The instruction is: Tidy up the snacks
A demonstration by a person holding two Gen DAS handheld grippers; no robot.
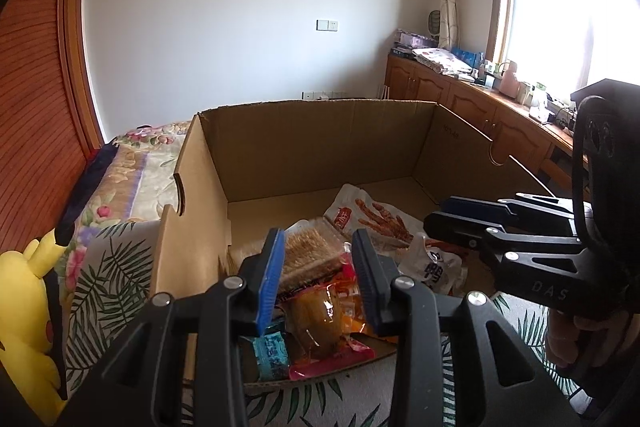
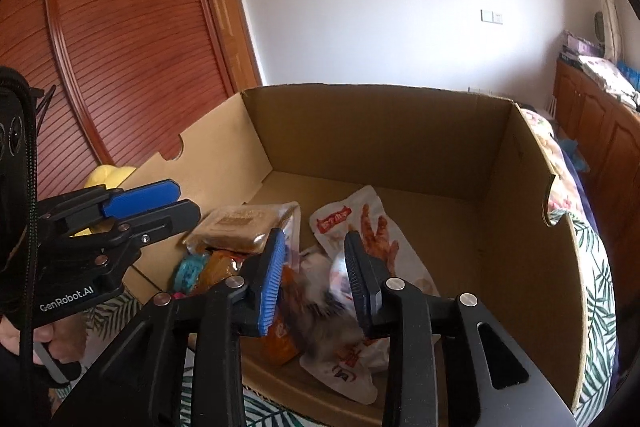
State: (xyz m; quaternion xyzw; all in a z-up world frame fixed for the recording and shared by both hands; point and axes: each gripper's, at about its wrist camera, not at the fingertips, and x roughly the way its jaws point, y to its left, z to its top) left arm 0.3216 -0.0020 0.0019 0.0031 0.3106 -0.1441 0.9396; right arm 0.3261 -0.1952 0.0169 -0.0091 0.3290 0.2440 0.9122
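Observation:
An open cardboard box [image 1: 312,147] stands on a bed and holds several snack packs. My left gripper [image 1: 318,275] is open above its near left part, over an orange-red pack [image 1: 320,319], a brown cake in clear wrap [image 1: 310,251] and a small teal pack [image 1: 272,351]. My right gripper [image 2: 314,279] is open above a blurred white pack [image 2: 340,339] beside a white chicken-feet pack [image 2: 360,227]. The box [image 2: 400,131] and the cake [image 2: 236,223] also show in the right wrist view. Each gripper shows in the other's view: the right one [image 1: 472,223], the left one [image 2: 160,203].
The bed has a leaf-print cover [image 1: 112,267] and a floral quilt [image 1: 132,163]. A yellow plush toy [image 1: 28,307] lies left of the box. A wooden wardrobe [image 2: 120,47] stands at the left, wooden cabinets [image 1: 460,95] under the window at the right.

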